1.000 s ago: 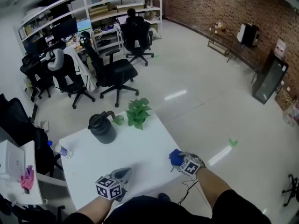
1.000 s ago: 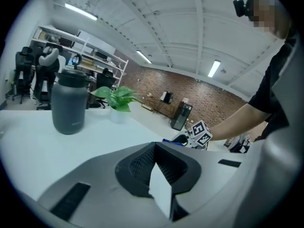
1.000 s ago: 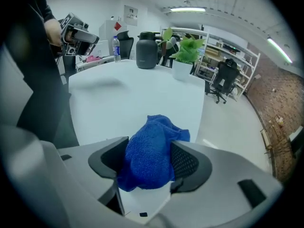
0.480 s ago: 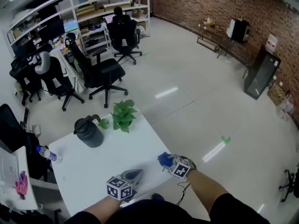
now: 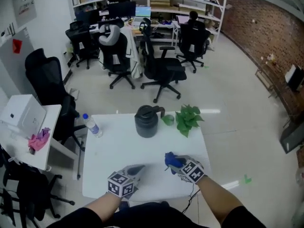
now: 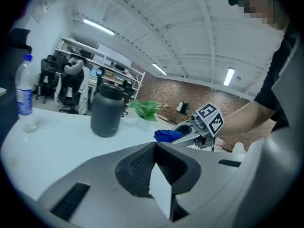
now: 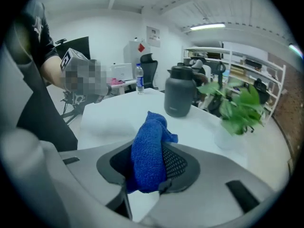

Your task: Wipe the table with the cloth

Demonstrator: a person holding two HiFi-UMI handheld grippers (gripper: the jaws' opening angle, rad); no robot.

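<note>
Right gripper (image 5: 180,165) has shifted inward from the table's right edge, its jaws just closing on the cloth (image 7: 148,151).

I count two grippers, one blue cloth, one dark jug (image 5: 146,121), one potted plant (image 5: 188,119) and one water bottle (image 5: 91,126), all on or over one white table (image 5: 118,146). The right jaws clamp the cloth, bunched upright, over the table's near right part. Left gripper (image 5: 138,168) sits by the front edge, jaws together, nothing between them. I cannot see the jug's contents; the bottle is clear with a blue cap; the pot holds green leaves.
</note>
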